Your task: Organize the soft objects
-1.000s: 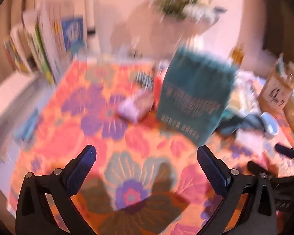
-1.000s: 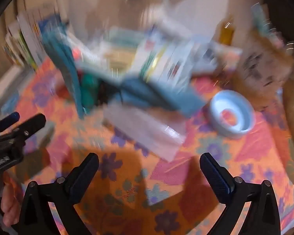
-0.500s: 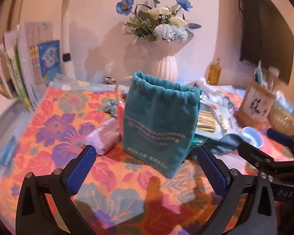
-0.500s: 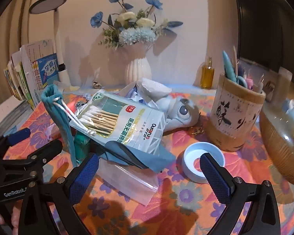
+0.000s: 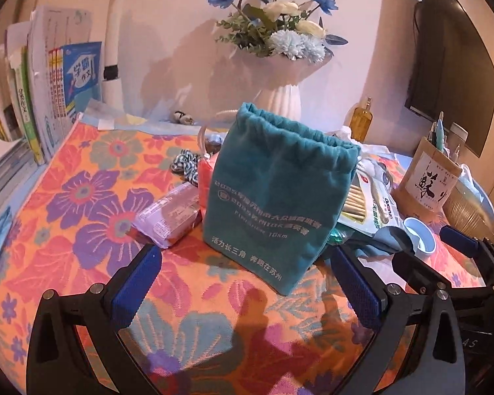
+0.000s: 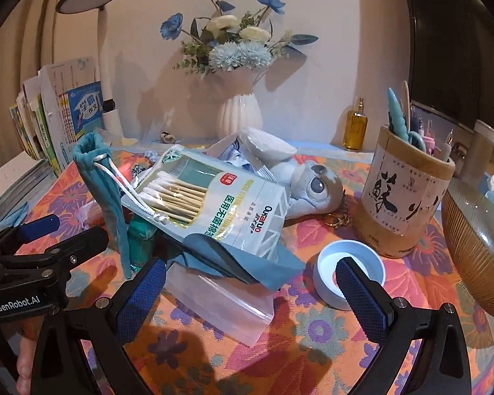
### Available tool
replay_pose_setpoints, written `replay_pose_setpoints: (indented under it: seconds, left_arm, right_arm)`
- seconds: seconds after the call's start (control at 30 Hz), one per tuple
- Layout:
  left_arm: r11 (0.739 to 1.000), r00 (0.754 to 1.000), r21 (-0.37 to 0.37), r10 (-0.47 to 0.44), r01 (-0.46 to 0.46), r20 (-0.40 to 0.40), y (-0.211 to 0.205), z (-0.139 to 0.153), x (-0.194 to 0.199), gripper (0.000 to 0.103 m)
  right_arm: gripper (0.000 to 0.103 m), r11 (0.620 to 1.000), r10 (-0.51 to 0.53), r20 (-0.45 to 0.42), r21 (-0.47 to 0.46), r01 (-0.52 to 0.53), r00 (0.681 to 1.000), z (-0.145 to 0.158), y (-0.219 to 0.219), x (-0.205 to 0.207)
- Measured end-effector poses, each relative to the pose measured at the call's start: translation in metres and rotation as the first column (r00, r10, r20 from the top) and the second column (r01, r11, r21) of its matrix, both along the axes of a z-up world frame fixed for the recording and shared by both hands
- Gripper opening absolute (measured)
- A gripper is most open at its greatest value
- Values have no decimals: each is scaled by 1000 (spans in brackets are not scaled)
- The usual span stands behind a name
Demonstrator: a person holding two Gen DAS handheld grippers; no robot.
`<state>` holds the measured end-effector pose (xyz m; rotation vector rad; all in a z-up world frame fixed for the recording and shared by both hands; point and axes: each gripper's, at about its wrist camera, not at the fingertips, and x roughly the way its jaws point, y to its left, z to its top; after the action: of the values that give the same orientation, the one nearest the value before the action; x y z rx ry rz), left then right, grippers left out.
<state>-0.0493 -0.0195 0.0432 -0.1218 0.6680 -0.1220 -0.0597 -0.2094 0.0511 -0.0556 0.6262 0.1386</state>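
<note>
With both the left gripper (image 5: 243, 283) and right gripper (image 6: 250, 286) wide open and empty, the upright teal drawstring cloth pouch (image 5: 276, 194), propped mid-table against the cotton-swab packet (image 6: 210, 197), could topple if nudged.

Both grippers steadied after fast sweep, left gripper (image 5: 247, 286) nearer the pouch (image 5: 276, 194), right gripper (image 6: 250, 289) nearer the swab pack (image 6: 210, 200)
</note>
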Motion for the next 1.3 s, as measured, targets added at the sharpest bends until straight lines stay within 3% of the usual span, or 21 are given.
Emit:
replay_pose_setpoints:
  seconds: [0.6,1.3]
  left_arm:
    - [999,999,-42,-16,14,-33,4,-5,1,102]
    - [1000,998,-13,-28,27,-48,1,-7,1,102]
  right_arm:
    - [103,1000,-10,-31,-18,9,999,-4,0,6]
    - [103,998,-2,-40,-66,-1,999,-6,8,8]
